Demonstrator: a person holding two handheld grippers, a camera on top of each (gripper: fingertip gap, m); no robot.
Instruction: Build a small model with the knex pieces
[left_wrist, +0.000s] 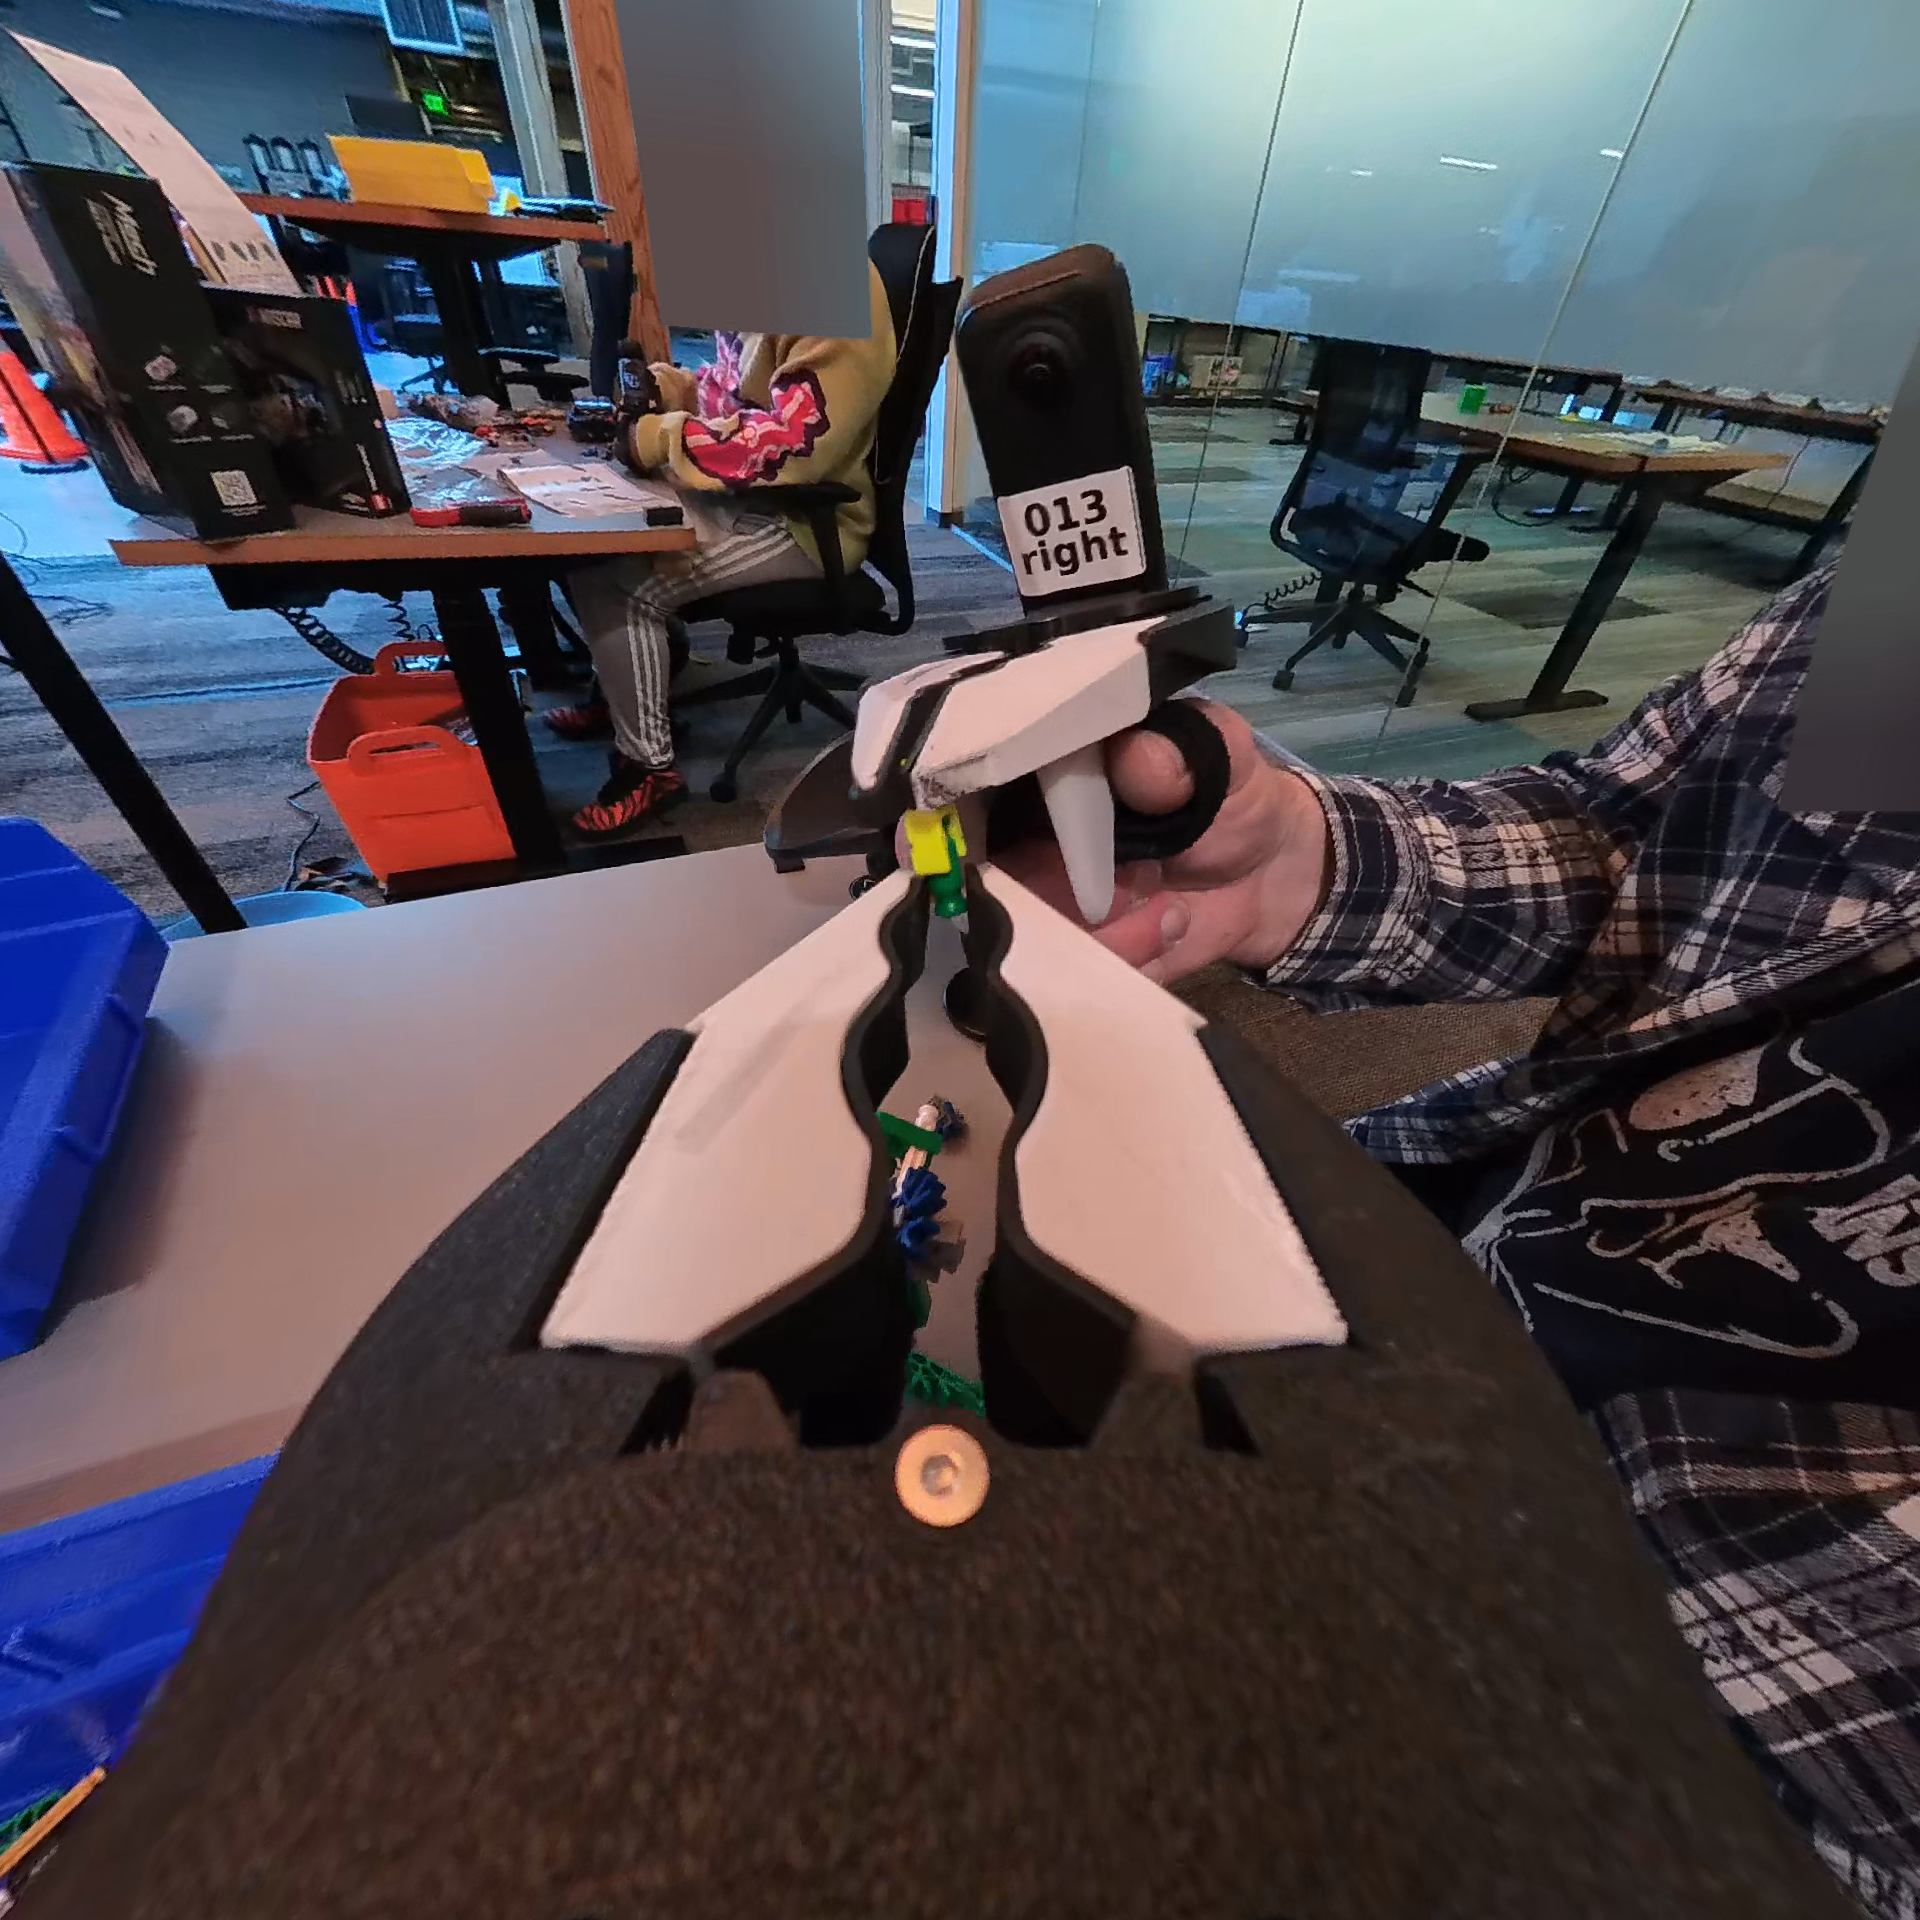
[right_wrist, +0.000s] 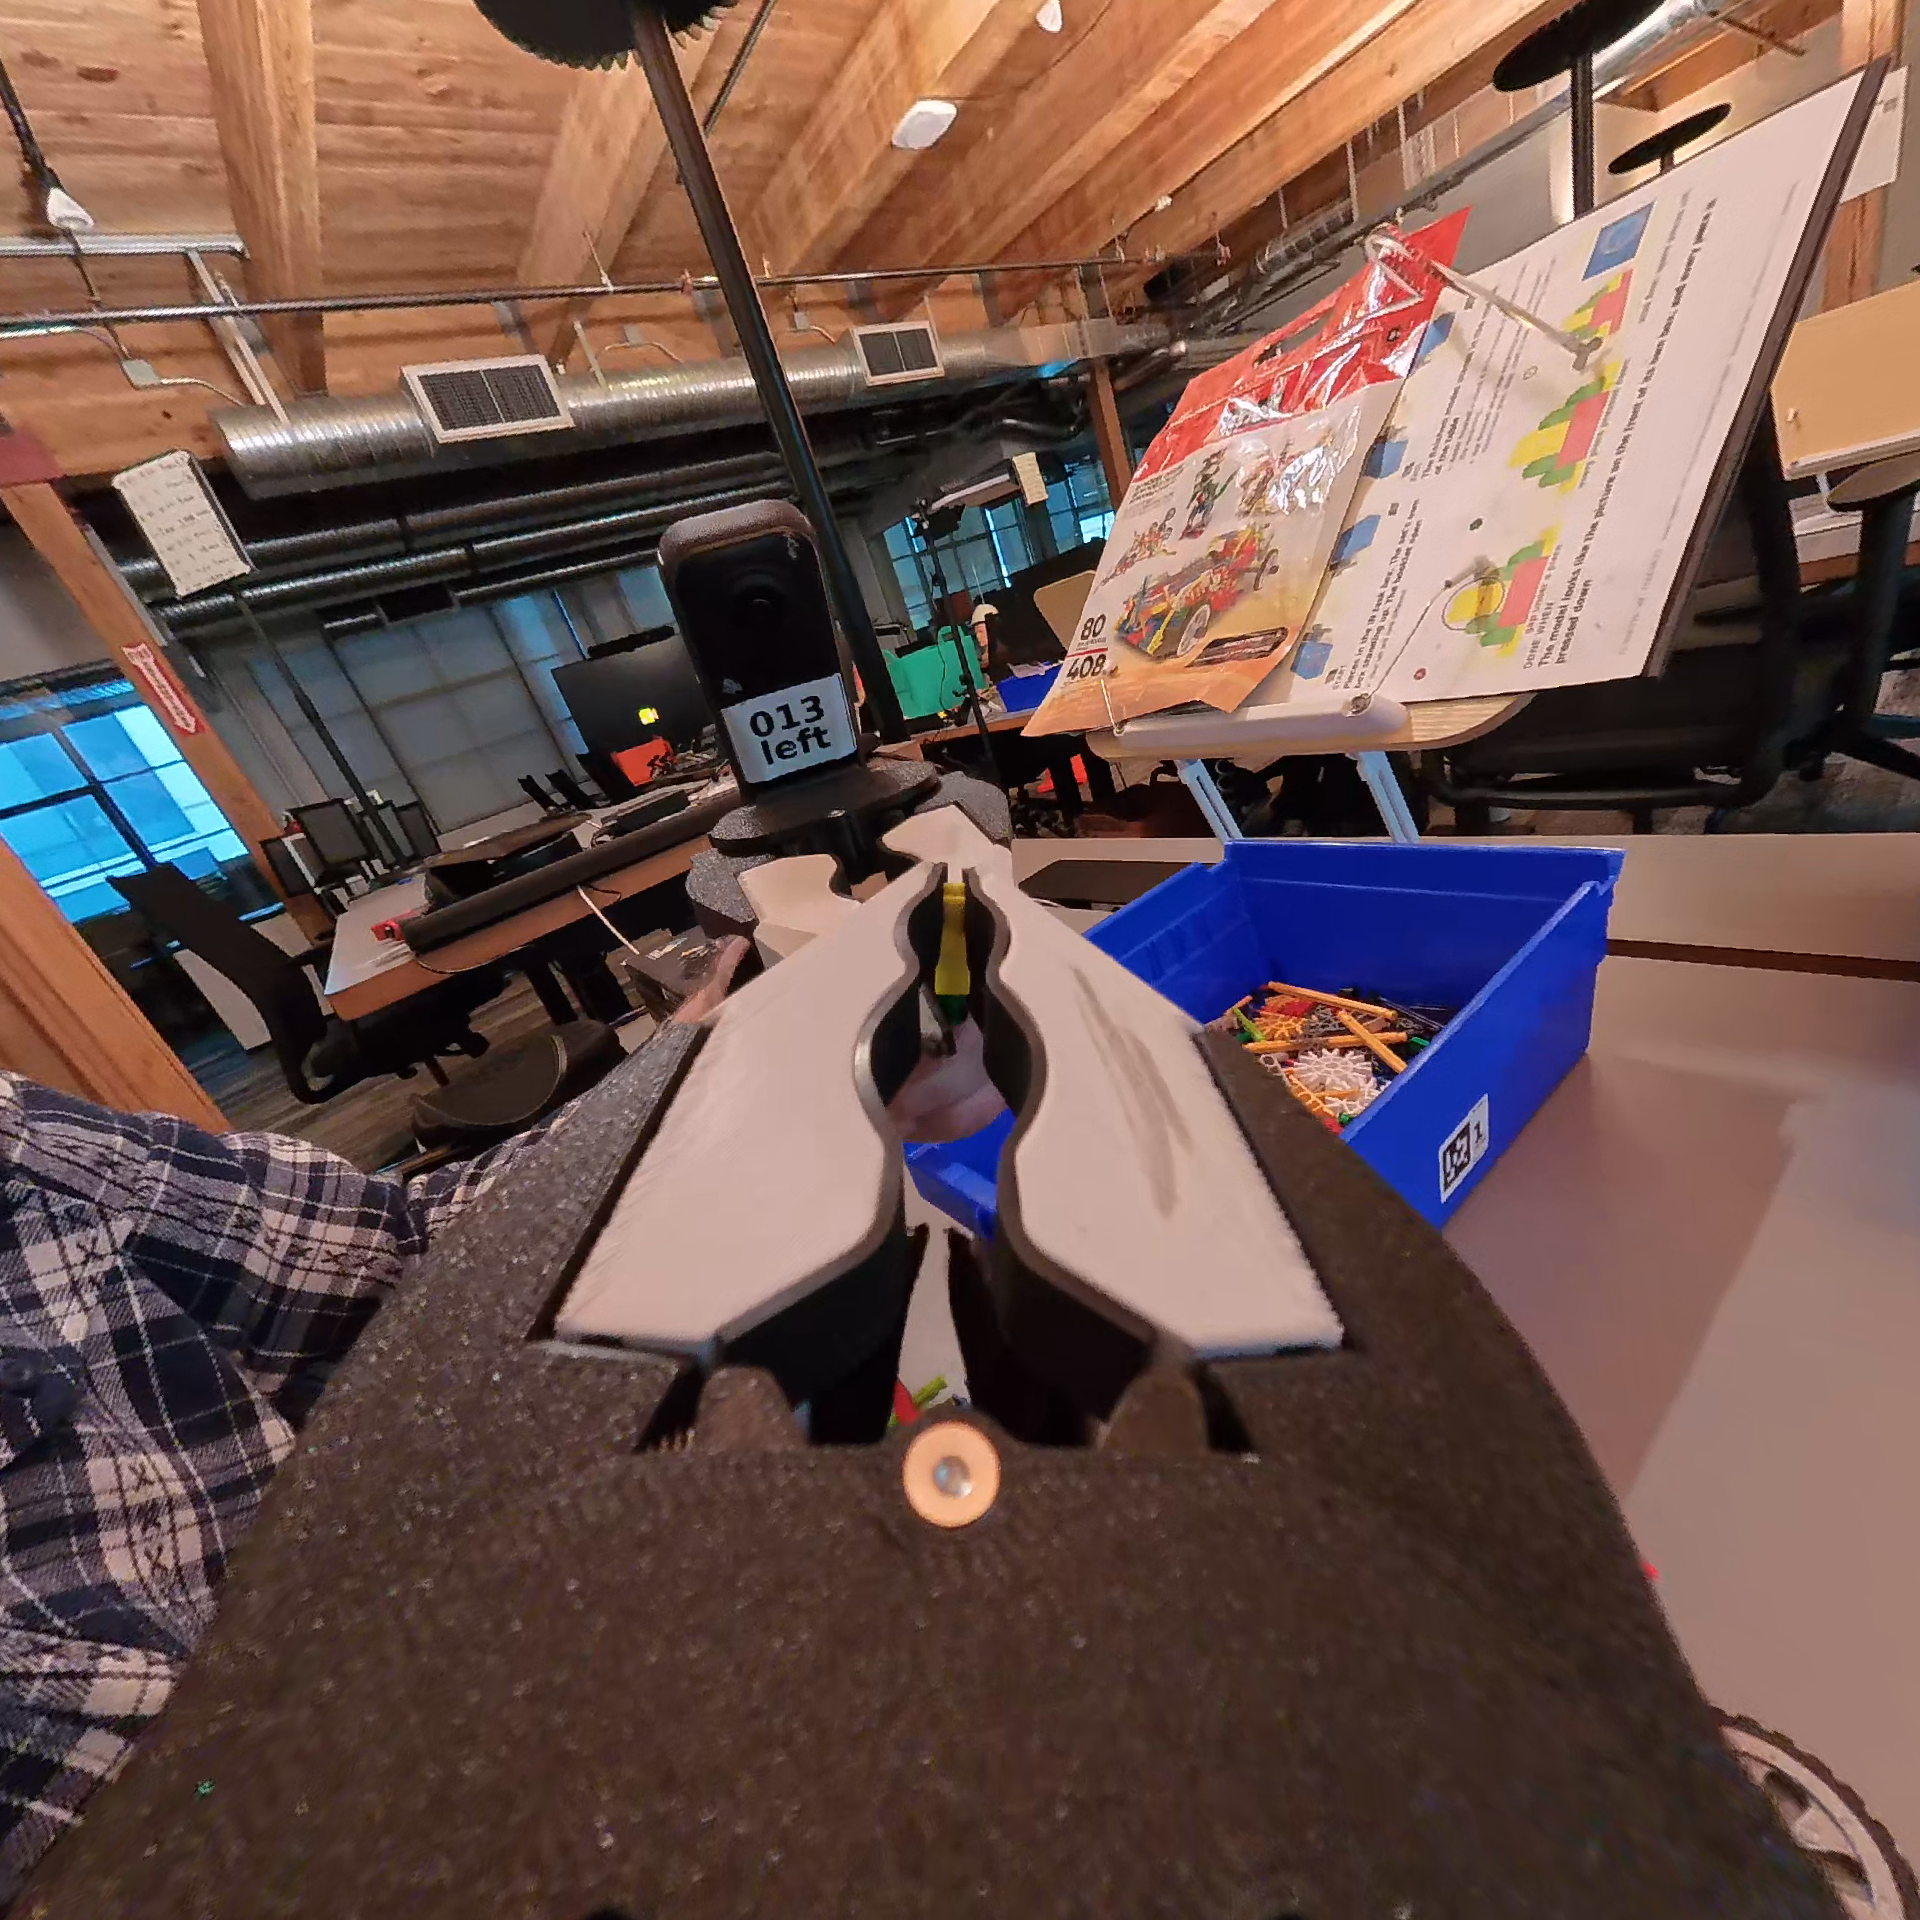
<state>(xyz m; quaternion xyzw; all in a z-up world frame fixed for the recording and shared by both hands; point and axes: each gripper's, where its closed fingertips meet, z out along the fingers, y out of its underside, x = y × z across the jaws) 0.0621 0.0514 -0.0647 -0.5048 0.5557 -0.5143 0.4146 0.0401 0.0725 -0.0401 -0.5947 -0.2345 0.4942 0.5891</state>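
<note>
**Both hand-held grippers pinching one small toy assembly, tip to tip**

Left hand-held gripper (left_wrist: 943, 902): fingers nearly closed on green piece (left_wrist: 948, 896). Right hand-held gripper (right_wrist: 952, 935): clamped on yellow piece (right_wrist: 951, 951) joined to the green one. Both held above grey counter (left_wrist: 416, 1039). Blue bin (right_wrist: 1496, 935) of mixed construction pieces sits on counter, right side.

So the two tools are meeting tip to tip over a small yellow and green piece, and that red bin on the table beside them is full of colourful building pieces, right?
Nearly. The bin is blue, not red, as the right wrist view shows. The rest holds: the left tool and right tool meet tip to tip over the small yellow and green piece, and the bin on the table holds colourful building pieces.
</note>
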